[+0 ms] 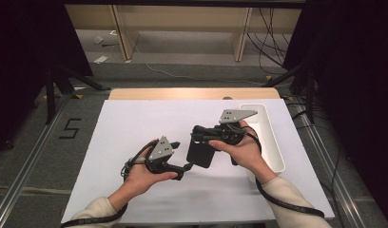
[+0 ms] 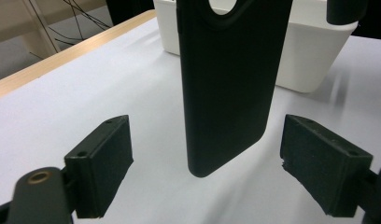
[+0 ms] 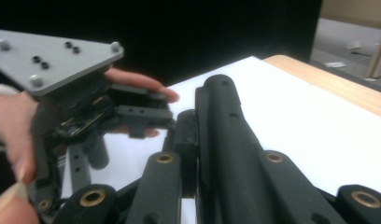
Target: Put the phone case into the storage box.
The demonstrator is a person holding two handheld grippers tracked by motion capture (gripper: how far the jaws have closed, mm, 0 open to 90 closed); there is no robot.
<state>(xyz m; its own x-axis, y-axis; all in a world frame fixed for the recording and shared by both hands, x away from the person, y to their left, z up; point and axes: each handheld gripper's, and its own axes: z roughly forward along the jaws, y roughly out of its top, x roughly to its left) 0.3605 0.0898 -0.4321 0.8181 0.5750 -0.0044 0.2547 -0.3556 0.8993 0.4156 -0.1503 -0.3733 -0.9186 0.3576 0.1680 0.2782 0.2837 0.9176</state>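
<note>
High view, frame centre: our right gripper (image 1: 196,134) pinches black phone case (image 1: 200,153); our left gripper (image 1: 186,167) spread beside its lower end.

Brightness: your tabletop (image 1: 149,118) is evenly lit from above; the sides beyond it fall to black.
Shadows: soft and faint under your hands.
Focus: near parts in your right gripper view are blurred.
Glare: mild on the white sheet.
</note>
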